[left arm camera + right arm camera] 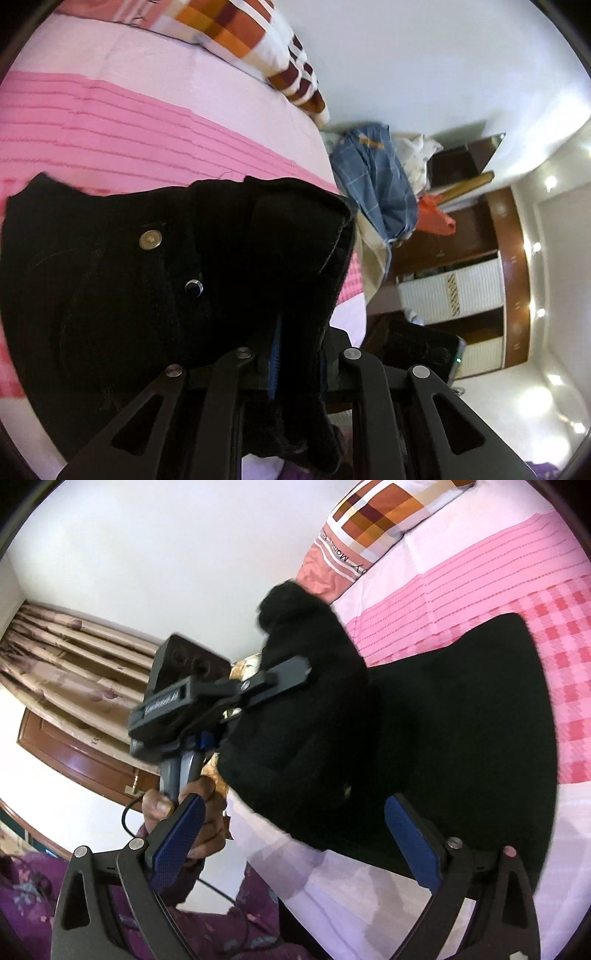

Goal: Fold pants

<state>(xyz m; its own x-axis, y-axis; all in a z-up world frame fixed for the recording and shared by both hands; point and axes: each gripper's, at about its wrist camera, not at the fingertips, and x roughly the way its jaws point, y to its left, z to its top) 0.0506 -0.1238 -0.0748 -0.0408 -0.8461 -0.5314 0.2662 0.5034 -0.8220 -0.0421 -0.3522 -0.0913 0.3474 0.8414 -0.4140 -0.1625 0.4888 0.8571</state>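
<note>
Black pants (461,720) lie spread on the pink bed cover (498,572). One end of them is lifted off the bed. My left gripper (295,675) is shut on that lifted fold, gripped by a person's hand (199,812). In the left wrist view the black cloth (184,277) drapes over my left gripper (295,354) and hides most of its fingers; a metal button (150,238) and a snap (194,288) show on the waistband. My right gripper (295,845) stands open just in front of the pants' near edge, nothing between its blue pads (181,842).
Checkered orange pillows (251,40) lie at the head of the bed. Beside the bed sits a pile of clothes with a blue checked piece (376,184), and behind it a wooden wardrobe (513,277). Curtains (74,664) and a wooden door (74,753) stand behind the person.
</note>
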